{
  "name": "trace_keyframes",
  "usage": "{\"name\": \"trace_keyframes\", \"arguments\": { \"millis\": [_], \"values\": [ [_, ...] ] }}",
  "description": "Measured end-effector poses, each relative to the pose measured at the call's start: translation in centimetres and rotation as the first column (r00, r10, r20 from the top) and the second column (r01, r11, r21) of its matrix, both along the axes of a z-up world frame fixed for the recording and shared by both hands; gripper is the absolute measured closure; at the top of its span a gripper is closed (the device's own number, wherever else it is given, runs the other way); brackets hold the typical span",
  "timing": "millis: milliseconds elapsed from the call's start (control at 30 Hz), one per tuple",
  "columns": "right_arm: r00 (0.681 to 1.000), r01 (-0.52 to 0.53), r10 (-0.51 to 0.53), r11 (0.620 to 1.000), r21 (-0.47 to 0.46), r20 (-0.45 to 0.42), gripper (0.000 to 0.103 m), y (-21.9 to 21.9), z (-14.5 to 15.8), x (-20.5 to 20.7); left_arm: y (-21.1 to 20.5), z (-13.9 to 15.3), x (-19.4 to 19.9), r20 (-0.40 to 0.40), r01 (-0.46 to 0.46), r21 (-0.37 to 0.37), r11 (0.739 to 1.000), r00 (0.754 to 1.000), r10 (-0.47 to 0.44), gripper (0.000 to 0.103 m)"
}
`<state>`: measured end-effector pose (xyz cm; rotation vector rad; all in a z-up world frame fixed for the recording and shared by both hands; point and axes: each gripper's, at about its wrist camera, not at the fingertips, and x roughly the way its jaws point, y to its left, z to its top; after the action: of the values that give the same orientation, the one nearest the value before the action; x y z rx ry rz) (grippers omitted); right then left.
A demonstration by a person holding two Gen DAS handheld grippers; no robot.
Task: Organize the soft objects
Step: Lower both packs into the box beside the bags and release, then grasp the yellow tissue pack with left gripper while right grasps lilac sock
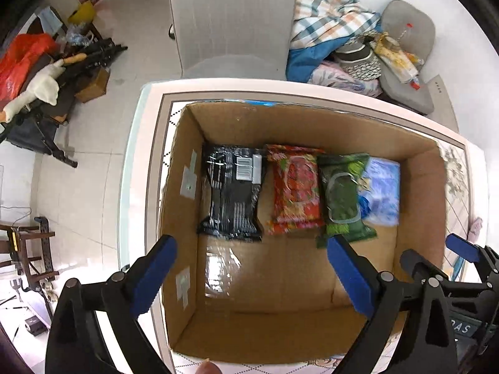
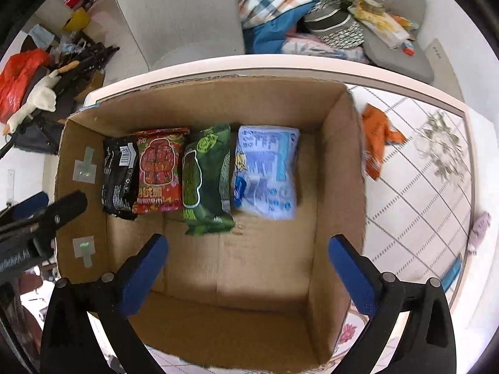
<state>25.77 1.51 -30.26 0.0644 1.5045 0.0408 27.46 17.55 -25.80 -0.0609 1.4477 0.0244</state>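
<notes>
An open cardboard box (image 1: 187, 187) (image 2: 336, 187) stands on the table. Inside, side by side along its far wall, lie a black packet (image 1: 232, 191) (image 2: 120, 176), a red packet (image 1: 294, 188) (image 2: 160, 168), a green packet (image 1: 343, 196) (image 2: 205, 180) and a light blue packet (image 1: 382, 191) (image 2: 265, 171). My left gripper (image 1: 252, 249) is open and empty above the box's near half. My right gripper (image 2: 248, 249) is open and empty above the box, and shows at the right edge of the left wrist view (image 1: 436, 249). An orange packet (image 2: 379, 140) lies on the table right of the box.
The table (image 2: 421, 187) has a white rim and a patterned top. A pink soft item (image 2: 480, 227) lies near its right edge. A grey chair (image 1: 230, 21) stands behind it, with piled clothes (image 1: 330, 25) and a grey cushion (image 1: 405, 31) to the right. Clutter covers the floor at left (image 1: 46, 71).
</notes>
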Motion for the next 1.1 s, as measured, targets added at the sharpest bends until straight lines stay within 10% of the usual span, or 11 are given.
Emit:
{"name": "trace_keyframes", "arguments": {
  "millis": [767, 1100],
  "values": [
    [0.975, -0.025, -0.004, 0.992, 0.125, 0.224, 0.0, -1.1, 14.6, -13.7, -1.9, 13.6, -11.8, 0.233, -0.004, -0.055, 0.998, 0.972, 0.017, 0.004],
    [0.954, 0.199, -0.23, 0.966, 0.168, 0.192, 0.0, -14.1, 14.8, -17.9, -16.0, 12.4, -11.4, 0.191, 0.222, -0.126, 0.967, 0.962, -0.196, 0.004]
  ]
}}
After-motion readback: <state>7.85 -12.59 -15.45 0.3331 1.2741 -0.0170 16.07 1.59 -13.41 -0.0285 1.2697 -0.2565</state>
